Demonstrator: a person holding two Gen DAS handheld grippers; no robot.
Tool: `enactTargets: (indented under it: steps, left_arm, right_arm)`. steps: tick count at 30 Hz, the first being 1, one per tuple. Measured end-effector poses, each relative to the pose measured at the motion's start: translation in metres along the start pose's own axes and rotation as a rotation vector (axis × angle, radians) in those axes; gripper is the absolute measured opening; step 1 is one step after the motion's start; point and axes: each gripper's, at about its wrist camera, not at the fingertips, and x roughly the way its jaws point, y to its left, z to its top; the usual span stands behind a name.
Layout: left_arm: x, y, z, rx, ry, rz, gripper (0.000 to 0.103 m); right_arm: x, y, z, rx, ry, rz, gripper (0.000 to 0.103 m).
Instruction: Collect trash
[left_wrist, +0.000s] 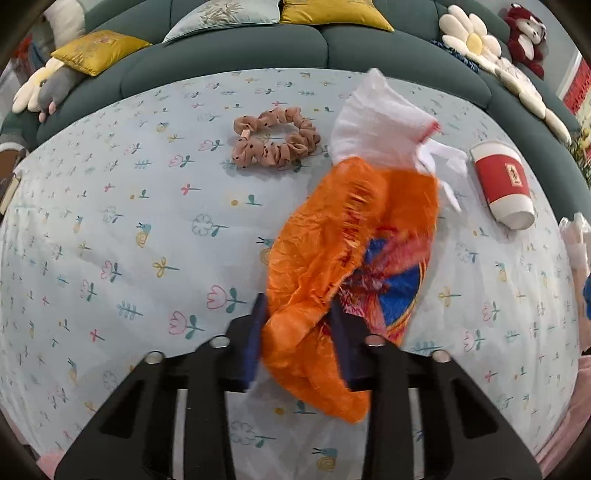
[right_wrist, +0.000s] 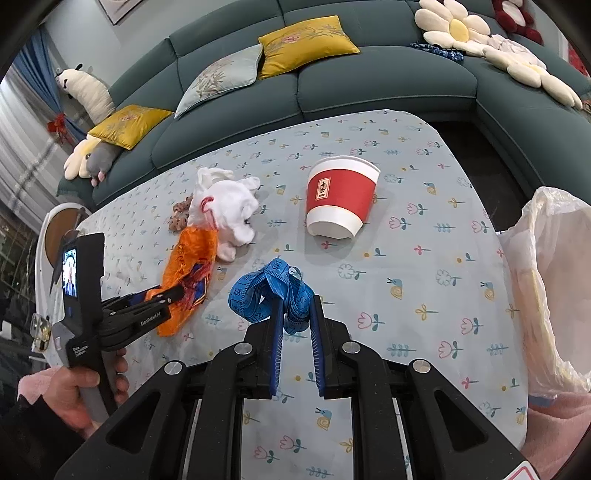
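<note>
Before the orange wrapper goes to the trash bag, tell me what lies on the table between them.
The orange wrapper sits in the left gripper. Between it and the trash bag at the table's right edge hangs the blue tape measure, held by the right gripper. The red cup lies farther back.

I see a crumpled orange wrapper (left_wrist: 317, 236) with a blue-and-red print lying on the flowered counter (left_wrist: 110, 229) touching a wadded white tissue (left_wrist: 376, 122), a red-and-white paper cup (right_wrist: 341, 195) tipped on its side nearby, and a white-lined trash bag (right_wrist: 546, 280) open at the counter's edge
</note>
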Motion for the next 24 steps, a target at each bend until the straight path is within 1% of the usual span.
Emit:
enactTargets:
  steps: [1, 3, 6, 9, 15, 18, 24]
  left_arm:
    - [-0.001, -0.001, -0.001, -0.007, -0.002, -0.009, 0.022]
    - [-0.005, -0.004, -0.005, -0.032, -0.002, -0.022, 0.019]
    - [-0.015, -0.013, -0.014, -0.082, -0.007, -0.055, 0.018]
    - [-0.027, -0.03, -0.023, -0.094, -0.018, -0.082, 0.018]
    - [-0.055, -0.079, -0.036, -0.059, -0.045, -0.151, 0.018]
    - [-0.066, -0.105, -0.039, -0.028, -0.059, -0.169, 0.018]
    - [-0.081, -0.154, -0.037, 0.035, -0.076, -0.202, 0.018]
  right_arm:
    - [0.0, 0.0, 0.0, 0.003, 0.001, 0.0, 0.014]
    - [0.001, -0.002, -0.001, 0.006, 0.002, 0.002, 0.014]
    - [-0.002, -0.004, -0.003, 0.006, 0.001, 0.004, 0.014]
    - [-0.007, -0.008, -0.006, 0.008, -0.005, 0.006, 0.014]
    - [-0.025, -0.024, -0.006, 0.027, -0.036, 0.006, 0.014]
    - [-0.037, -0.034, -0.007, 0.039, -0.056, 0.002, 0.014]
    - [-0.062, -0.067, -0.009, 0.08, -0.096, -0.017, 0.014]
